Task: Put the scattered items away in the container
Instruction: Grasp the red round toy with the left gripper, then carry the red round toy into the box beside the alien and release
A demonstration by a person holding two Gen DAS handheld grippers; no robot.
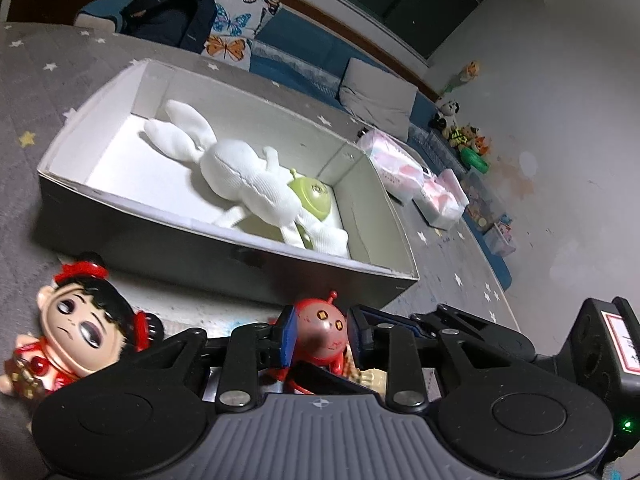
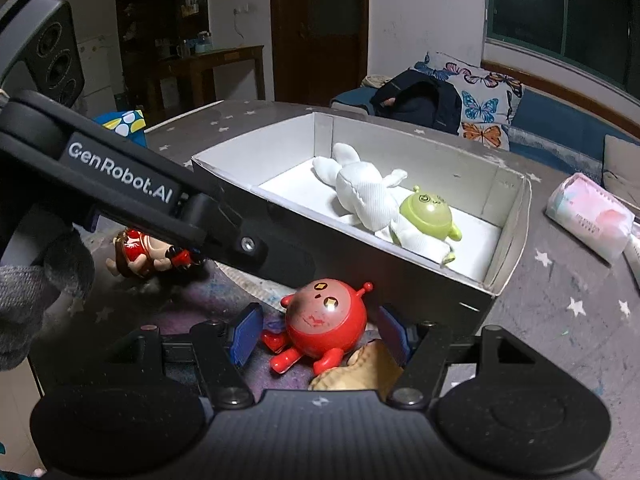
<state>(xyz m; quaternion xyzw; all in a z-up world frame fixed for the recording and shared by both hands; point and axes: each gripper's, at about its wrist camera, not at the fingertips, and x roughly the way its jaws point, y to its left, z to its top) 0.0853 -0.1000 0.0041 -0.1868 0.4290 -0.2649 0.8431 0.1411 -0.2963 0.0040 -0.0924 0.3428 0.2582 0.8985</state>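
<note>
Red round toy [image 2: 326, 322] right up front between right gripper [image 2: 320, 334] pads, not pinched yet. Left gripper [image 1: 320, 336] also spread, empty. Toy sits beside box [image 2: 506, 270]. Hard, smooth, light plastic; grab across ball body, probably slippery.

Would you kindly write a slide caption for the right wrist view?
Right gripper open around a red round toy beside the box holding a white plush rabbit.
</note>
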